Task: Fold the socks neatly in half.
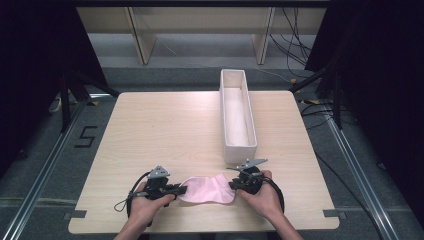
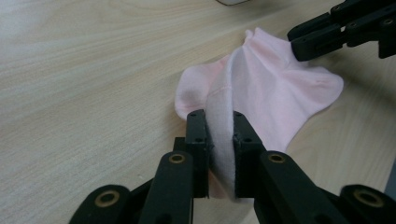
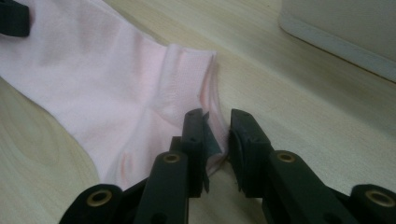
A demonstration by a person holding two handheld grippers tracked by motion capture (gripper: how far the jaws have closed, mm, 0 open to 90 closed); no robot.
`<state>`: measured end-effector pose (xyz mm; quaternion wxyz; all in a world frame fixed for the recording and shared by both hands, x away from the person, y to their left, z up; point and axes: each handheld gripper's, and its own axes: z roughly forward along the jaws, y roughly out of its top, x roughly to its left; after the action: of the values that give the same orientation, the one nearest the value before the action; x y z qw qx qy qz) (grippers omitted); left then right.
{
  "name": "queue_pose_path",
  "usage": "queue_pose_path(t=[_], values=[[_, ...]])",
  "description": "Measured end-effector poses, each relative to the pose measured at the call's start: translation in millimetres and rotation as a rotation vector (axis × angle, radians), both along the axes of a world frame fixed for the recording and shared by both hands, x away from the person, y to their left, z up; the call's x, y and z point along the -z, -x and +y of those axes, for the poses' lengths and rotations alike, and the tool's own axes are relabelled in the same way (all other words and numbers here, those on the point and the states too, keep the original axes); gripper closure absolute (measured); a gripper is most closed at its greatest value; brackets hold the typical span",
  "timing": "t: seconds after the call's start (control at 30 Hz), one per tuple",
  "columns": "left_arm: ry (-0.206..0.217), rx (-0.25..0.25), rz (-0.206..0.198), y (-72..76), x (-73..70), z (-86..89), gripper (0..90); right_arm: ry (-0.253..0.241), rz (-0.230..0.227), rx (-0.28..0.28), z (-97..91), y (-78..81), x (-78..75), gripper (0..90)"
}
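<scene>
A pink sock (image 1: 207, 190) lies flat near the front edge of the wooden table (image 1: 160, 130), stretched between both grippers. My left gripper (image 2: 219, 128) is shut on one end of the sock (image 2: 275, 88), with the fabric folded and pinched between its pads. It sits at the sock's left end in the high view (image 1: 179, 190). My right gripper (image 3: 215, 135) grips the thin edge of the cuff (image 3: 187, 70) at the sock's right end (image 1: 234, 184). The left gripper view shows the right gripper (image 2: 299, 46), with the sock tented up toward it.
A long white bin (image 1: 240, 148) stands on the table just beyond the right gripper, running away toward the far edge; its corner (image 3: 336, 32) is close in the right gripper view. Bare tabletop spreads to the left and behind the sock. Black frames and cables flank the table.
</scene>
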<state>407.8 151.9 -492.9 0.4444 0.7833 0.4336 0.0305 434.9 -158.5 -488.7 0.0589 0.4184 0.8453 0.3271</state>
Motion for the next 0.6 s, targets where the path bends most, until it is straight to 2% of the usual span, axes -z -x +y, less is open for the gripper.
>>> queue_pose_path(t=[0.07,0.1,0.17,0.3,0.37,0.43,0.47,0.5,0.53,0.57,0.6], values=[[0.009,-0.005,0.008,0.3,-3.3,-0.1,79.9,0.014,-0.031,-0.025,0.2,-1.7,1.3,76.3],[0.018,-0.003,0.010,0.1,-4.5,-0.3,79.9,0.005,-0.007,-0.010,1.9,-0.3,-0.5,76.0],[0.014,0.002,0.012,0.1,-7.1,-0.8,79.9,0.006,-0.011,0.008,3.8,1.0,-3.0,75.2],[0.004,0.006,0.018,0.4,-9.3,-3.0,79.9,-0.021,-0.070,-0.016,9.3,5.9,-19.3,82.7],[-0.004,0.000,0.011,0.9,-10.1,-4.1,79.9,-0.046,-0.069,-0.027,15.2,8.7,-24.7,87.5],[-0.007,0.004,0.016,0.6,-10.7,-4.0,79.8,-0.035,-0.065,-0.065,20.0,9.1,-26.8,89.9],[-0.009,0.003,0.016,0.5,-10.6,-4.0,79.8,-0.032,-0.019,-0.048,24.2,12.0,-28.7,90.0],[-0.011,-0.001,0.015,0.5,-10.4,-4.0,79.8,-0.029,-0.013,-0.063,27.8,12.2,-27.6,90.0],[-0.009,0.001,0.018,0.3,-10.3,-3.7,79.8,-0.039,-0.010,-0.064,32.3,12.6,-25.4,90.0],[-0.010,0.003,0.020,0.2,-10.3,-3.5,79.8,-0.023,-0.007,-0.085,34.2,11.7,-25.3,90.0],[-0.010,0.001,0.019,0.3,-10.2,-3.3,79.7,-0.016,-0.025,-0.111,36.4,10.1,-22.1,90.0]])
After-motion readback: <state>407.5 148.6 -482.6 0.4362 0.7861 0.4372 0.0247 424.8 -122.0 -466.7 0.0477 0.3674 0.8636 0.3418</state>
